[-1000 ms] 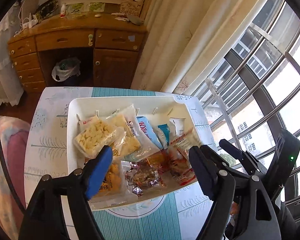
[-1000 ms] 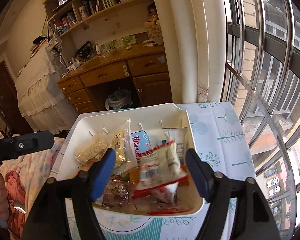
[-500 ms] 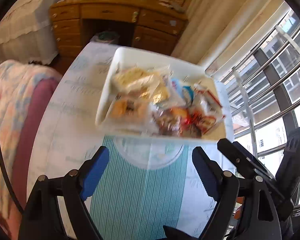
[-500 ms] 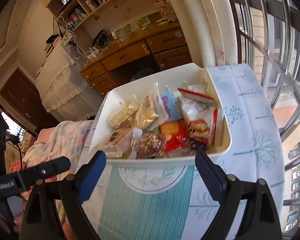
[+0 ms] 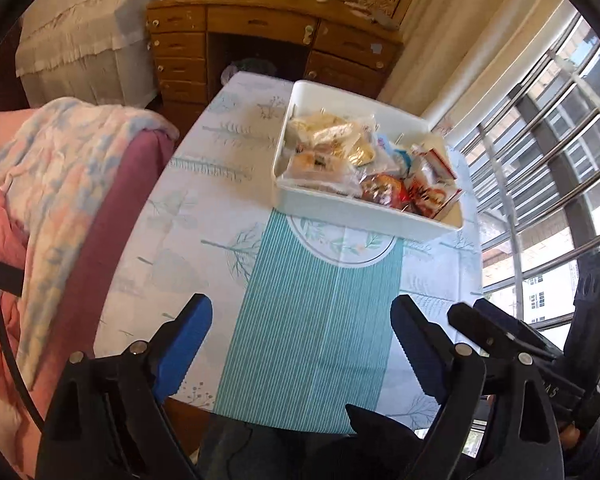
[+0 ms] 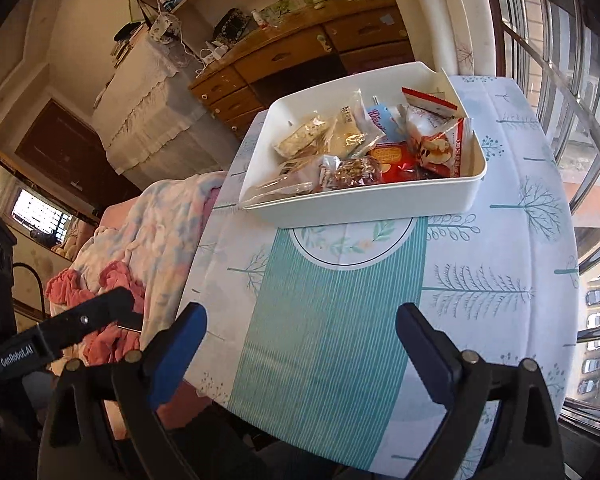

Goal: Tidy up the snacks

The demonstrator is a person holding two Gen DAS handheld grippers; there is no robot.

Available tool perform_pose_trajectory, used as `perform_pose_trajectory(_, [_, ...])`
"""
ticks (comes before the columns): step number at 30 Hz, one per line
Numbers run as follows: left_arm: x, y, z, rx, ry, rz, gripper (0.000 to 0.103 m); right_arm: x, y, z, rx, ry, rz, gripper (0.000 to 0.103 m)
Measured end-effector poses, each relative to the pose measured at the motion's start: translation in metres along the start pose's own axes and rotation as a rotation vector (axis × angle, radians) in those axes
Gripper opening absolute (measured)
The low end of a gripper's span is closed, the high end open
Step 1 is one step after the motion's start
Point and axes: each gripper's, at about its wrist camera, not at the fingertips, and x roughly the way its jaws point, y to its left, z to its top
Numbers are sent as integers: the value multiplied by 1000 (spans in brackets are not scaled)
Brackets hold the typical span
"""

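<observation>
White bin (image 6: 364, 204) sitting at table's (image 6: 500, 280) far edge, packed with snacks (image 6: 380, 148). Left gripper (image 5: 300, 344) opening, right gripper (image 6: 300, 340) released, both empty. Keeping clear, backing off level.

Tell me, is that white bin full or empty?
Full: the white bin holds snack packets heaped close to its rim.

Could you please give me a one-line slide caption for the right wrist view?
Open right gripper above the tablecloth, facing a white tray of snack packets.
</observation>
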Motion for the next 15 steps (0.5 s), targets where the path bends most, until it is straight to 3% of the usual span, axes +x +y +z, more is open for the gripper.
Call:
perform_pose_trajectory(4, [-34,0,11,103,-63,-13,103,-22,33,-1,-23,-13,-64,97])
perform_pose_trajectory(7, [-59,2,17,187,-112,-25,102,-33,57,-3,-44,-10,-111,98])
perform_pose_trajectory(15, [-91,17,15,272,-141,-70,102,-64,120,-31,-78,-33,-175,103])
